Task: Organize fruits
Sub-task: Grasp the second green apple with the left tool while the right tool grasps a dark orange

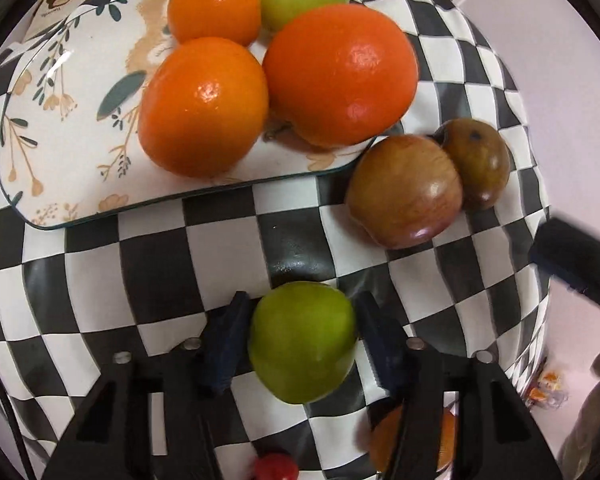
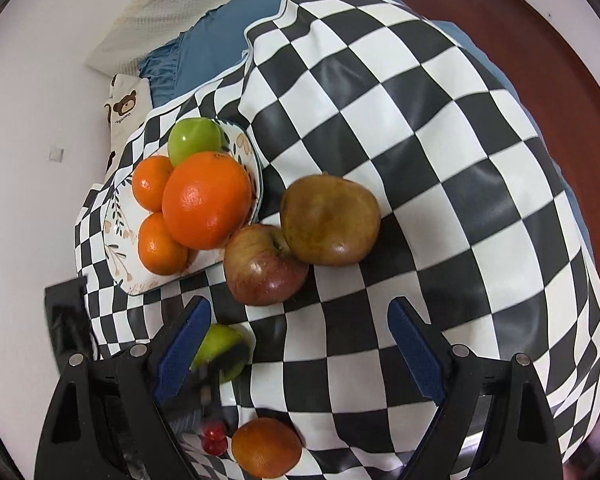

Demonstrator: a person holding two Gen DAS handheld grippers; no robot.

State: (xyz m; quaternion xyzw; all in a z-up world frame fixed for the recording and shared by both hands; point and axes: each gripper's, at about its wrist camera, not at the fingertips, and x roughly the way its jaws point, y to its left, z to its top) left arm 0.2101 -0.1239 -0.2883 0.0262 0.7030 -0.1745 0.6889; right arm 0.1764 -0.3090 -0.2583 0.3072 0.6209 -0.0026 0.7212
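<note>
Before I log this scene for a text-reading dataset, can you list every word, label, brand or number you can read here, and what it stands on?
Nothing can be read with certainty.
Bear-print cloth: one short line of print under the cartoon bear, too small and blurred to read in both views.
Floral plate: flowers and leaves only, no lettering visible.
Checkered tablecloth and the fruits: no text or stickers visible.

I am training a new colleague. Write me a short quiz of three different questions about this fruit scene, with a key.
1. True or false: the left hand-held gripper holds a green apple.
2. How many fruits lie on the floral plate?
3. The right hand-held gripper is: A) open B) shut on the brown pear.

Key: 1 true; 2 four, three oranges and one green apple; 3 A.
</note>
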